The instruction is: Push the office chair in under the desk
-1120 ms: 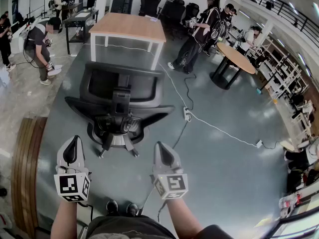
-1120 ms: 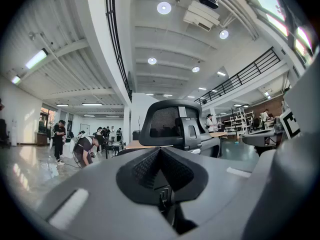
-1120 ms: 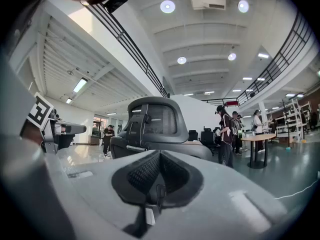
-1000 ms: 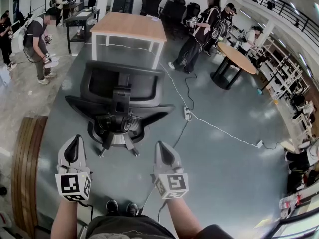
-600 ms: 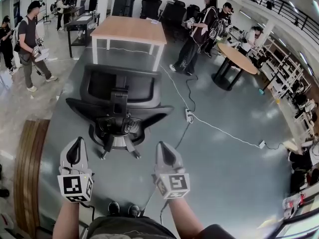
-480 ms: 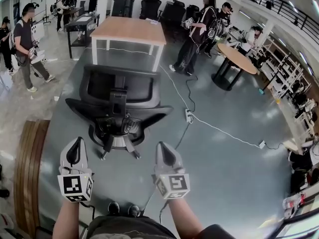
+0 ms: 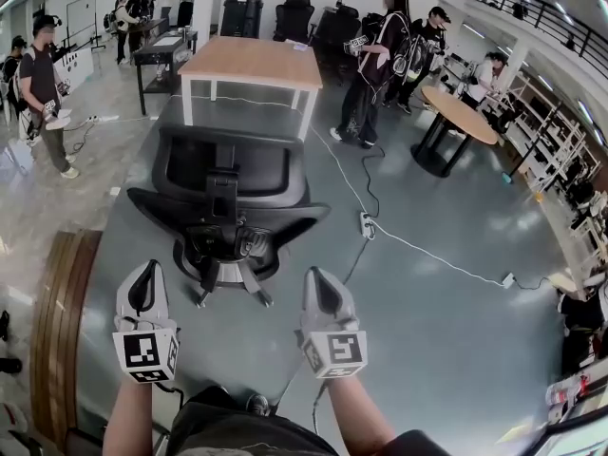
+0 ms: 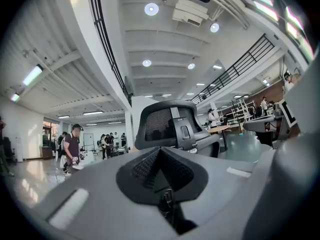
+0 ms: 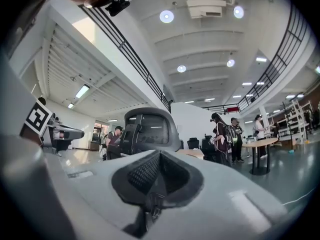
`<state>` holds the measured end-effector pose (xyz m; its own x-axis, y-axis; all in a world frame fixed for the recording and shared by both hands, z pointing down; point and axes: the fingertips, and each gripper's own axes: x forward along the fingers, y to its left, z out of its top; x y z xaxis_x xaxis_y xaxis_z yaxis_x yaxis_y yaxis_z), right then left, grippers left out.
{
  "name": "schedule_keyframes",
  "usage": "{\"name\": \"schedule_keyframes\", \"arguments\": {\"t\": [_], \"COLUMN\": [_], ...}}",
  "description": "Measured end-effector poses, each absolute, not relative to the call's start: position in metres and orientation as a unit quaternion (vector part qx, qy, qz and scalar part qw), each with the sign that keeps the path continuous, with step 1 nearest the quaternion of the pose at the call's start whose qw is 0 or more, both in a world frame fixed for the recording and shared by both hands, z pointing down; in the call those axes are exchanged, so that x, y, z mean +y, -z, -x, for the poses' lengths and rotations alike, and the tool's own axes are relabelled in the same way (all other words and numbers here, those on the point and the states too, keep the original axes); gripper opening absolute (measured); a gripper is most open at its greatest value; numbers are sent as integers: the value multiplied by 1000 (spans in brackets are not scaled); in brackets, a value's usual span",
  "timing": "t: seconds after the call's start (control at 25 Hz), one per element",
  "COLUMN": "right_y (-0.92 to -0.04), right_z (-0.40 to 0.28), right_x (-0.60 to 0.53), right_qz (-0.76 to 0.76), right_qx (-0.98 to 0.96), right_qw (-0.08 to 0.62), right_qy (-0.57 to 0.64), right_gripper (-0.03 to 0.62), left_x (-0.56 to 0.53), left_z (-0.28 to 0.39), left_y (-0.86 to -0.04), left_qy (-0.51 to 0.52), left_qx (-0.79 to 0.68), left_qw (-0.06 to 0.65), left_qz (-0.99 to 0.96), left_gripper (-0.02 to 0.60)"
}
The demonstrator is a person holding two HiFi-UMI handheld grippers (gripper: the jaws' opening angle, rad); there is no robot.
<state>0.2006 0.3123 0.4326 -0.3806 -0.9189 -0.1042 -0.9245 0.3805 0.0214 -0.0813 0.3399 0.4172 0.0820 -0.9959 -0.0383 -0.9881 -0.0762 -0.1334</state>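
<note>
Jaws together in 2 gripper views; chair base (image 7: 225, 272) only overhead.

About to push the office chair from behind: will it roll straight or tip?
Office chair probably rolls easily: its star base appears to sit on casters on smooth floor. It may swivel off-line if pushed off-centre. The floor cable ahead might snag a wheel.

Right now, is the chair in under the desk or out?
Out. The office chair stands apart from the desk, none of it beneath.
</note>
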Motion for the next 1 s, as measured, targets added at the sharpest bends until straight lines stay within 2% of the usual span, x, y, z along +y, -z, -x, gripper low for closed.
{"name": "schedule_keyframes", "arguments": {"t": [0.24,0.52,0.84,1.0], "right_y": [-439,-441,-399,-381], "right_z": [-195,-190,-173,-174], "right_x": [302,272,213,190], "right_qz": [544,566,580,599], "right_qx": [835,822,805,794], "right_qw": [-17,-25,-34,-16], "right_qy": [-76,-63,-120,-103], "right_gripper": [-8,-8,-6,15], "left_x": [335,293,223,200], "left_z": [91,102,134,142], "left_y": [-411,-412,-387,-366], "left_qy": [52,40,38,24], "left_qx": [685,673,665,650], "left_qw": [102,84,105,111], "left_qz": [719,734,738,751], "left_gripper": [18,20,20,26]}}
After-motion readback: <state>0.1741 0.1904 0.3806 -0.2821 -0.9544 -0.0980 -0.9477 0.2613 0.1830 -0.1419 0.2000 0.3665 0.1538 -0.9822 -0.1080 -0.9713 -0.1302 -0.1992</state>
